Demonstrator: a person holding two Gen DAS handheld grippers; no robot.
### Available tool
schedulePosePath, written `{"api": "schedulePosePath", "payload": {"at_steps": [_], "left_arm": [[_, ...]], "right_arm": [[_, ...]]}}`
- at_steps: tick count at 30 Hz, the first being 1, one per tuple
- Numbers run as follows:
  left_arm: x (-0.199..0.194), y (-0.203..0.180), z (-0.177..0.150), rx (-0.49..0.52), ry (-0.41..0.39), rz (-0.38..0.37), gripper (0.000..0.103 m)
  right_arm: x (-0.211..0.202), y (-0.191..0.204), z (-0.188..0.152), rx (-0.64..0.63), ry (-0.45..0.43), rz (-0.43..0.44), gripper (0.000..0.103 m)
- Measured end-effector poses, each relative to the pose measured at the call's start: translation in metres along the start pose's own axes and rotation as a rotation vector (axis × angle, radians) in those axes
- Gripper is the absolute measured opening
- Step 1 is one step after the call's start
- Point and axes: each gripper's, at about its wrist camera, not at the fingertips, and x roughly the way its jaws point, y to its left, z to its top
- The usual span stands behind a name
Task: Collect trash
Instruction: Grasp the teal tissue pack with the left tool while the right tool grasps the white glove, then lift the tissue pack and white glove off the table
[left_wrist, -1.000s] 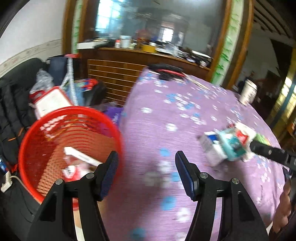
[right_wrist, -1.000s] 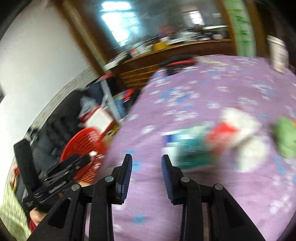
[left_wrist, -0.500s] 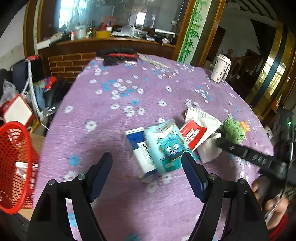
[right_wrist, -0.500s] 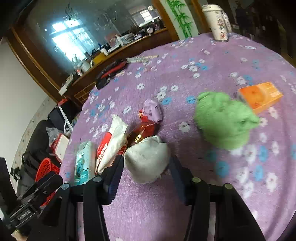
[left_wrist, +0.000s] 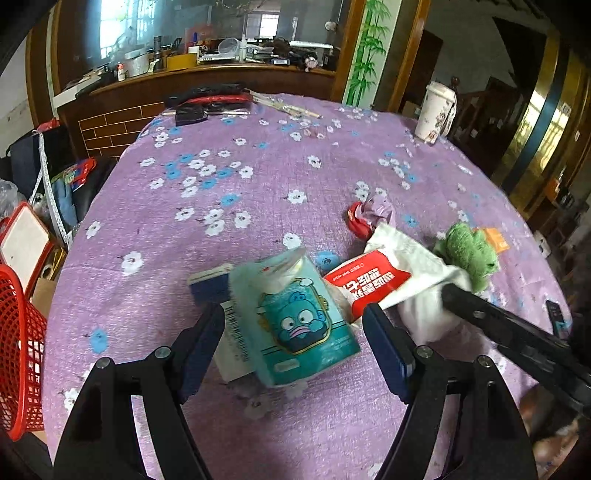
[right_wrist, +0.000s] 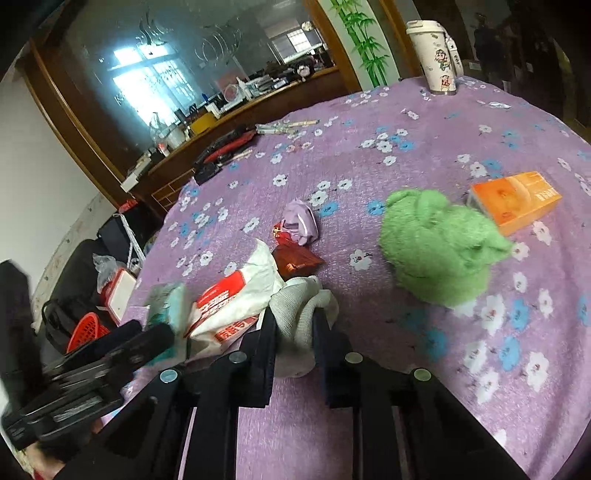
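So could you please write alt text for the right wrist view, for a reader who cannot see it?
The right hand-held gripper is shut on a crumpled white cloth on a purple flowered tablecloth. Beside it lie a white and red wrapper, a green plush toy and an orange box. The left hand-held gripper enters at lower left.

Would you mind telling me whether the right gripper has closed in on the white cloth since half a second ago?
Yes. The right gripper has shut on the white cloth, which sat between open fingers before; the green plush beside it looks unmoved.
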Motion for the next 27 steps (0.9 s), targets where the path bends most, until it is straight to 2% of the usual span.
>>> {"api": "schedulePosePath", "payload": {"at_steps": [6, 9, 11, 14, 17, 27], "left_arm": [[0.009, -0.015, 0.000, 0.026, -0.021, 0.029, 0.075], [0.008, -0.021, 0.000, 0.042, -0.044, 0.028, 0.058], [0.005, -0.026, -0.002, 0.062, -0.057, 0.024, 0.042], [0.002, -0.031, -0.006, 0.080, -0.059, 0.020, 0.036], [-0.004, -0.033, -0.012, 0.092, -0.065, -0.002, 0.032], [-0.043, -0.029, -0.028, 0.087, -0.123, -0.060, 0.032]], "right_arm": [[-0.025, -0.002, -0.003, -0.003, -0.035, 0.028, 0.020], [-0.032, -0.005, -0.006, 0.004, -0.041, 0.040, 0.020], [-0.037, -0.006, -0.007, 0.005, -0.046, 0.043, 0.020], [-0.042, -0.006, -0.009, 0.005, -0.055, 0.041, 0.020], [-0.048, -0.008, -0.011, 0.009, -0.064, 0.041, 0.020], [-0.068, 0.001, -0.016, -0.009, -0.091, 0.041, 0.020]]}}
